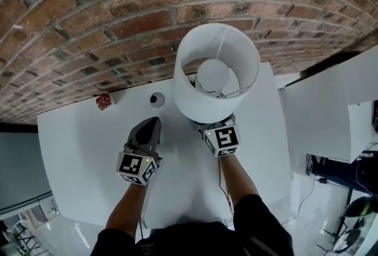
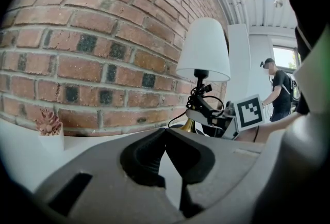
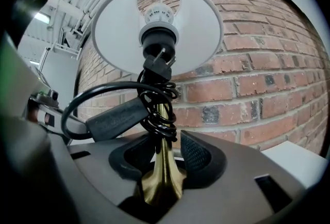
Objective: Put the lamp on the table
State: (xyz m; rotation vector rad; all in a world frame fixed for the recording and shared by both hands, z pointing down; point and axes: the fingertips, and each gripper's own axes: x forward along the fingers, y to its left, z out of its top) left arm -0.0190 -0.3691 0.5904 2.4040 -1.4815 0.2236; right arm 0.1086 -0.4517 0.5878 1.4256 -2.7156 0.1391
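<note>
The lamp, with a white shade (image 1: 216, 72) and a brass stem (image 3: 163, 166), stands upright over the white table (image 1: 82, 148) near the brick wall. A black cord (image 3: 154, 109) is wound round the stem. My right gripper (image 1: 214, 123) is under the shade with the stem between its jaws. The right pad (image 3: 198, 158) stands clear of the brass, so this gripper is open. The lamp (image 2: 204, 50) also shows in the left gripper view, its foot low by the tabletop. My left gripper (image 1: 153, 122) rests shut and empty to the lamp's left.
A small pink plant in a white pot (image 1: 104, 101) and a dark round object (image 1: 156, 98) sit by the wall. The brick wall (image 1: 88, 19) runs just behind the table. Another white surface (image 1: 325, 101) lies at the right. A person (image 2: 278, 91) stands in the background.
</note>
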